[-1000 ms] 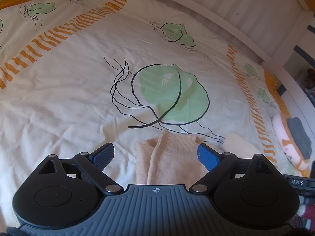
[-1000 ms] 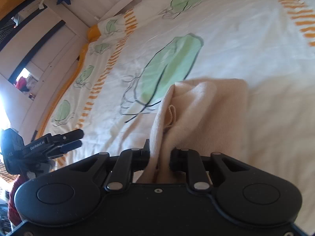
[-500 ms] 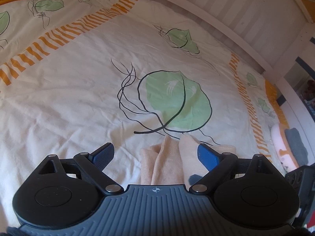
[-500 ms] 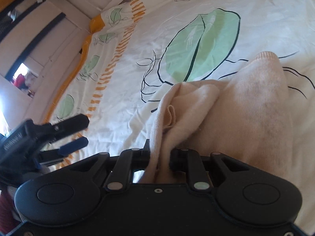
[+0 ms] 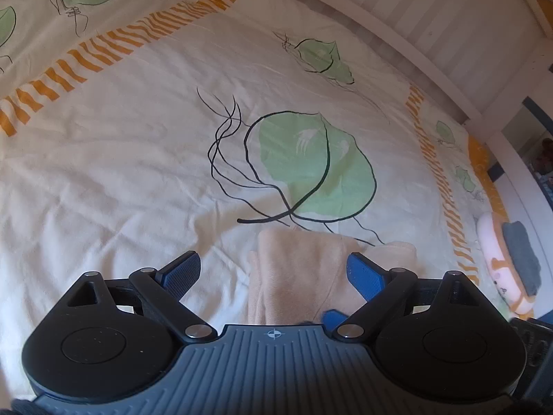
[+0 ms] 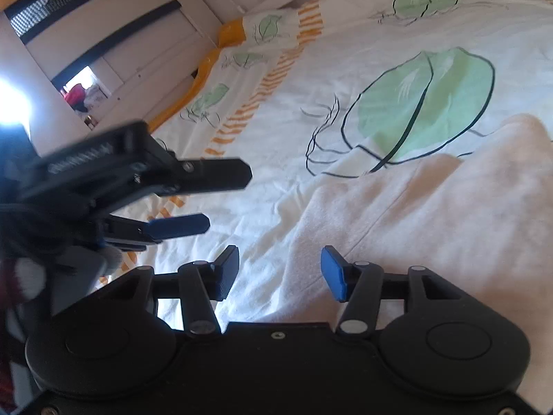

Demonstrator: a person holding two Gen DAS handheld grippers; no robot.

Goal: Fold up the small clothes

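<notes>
Our right tongs now stand wide apart and empty; 0.5 s ago they were clamped on a bunched edge of the peach knit garment, so we have just let go of it. The garment now lies flat on the bed cover, just below the big green leaf print, with a layer laid over itself and a straight edge running across the top. In the left wrist view the same garment sits between and below the blue pads of our left tongs, which hover wide and hold nothing. The left tongs also show in the right wrist view, blurred, off to the side and apart from the cloth.

We judge that this release closes 1 fold: the lifted part has been carried over and dropped. What remains is probably to check the edges and make another fold or smooth the knit. Soft knit like this may slide, so a loose layer could creep open.

A plush toy lies near the bed's edge, well apart.
</notes>
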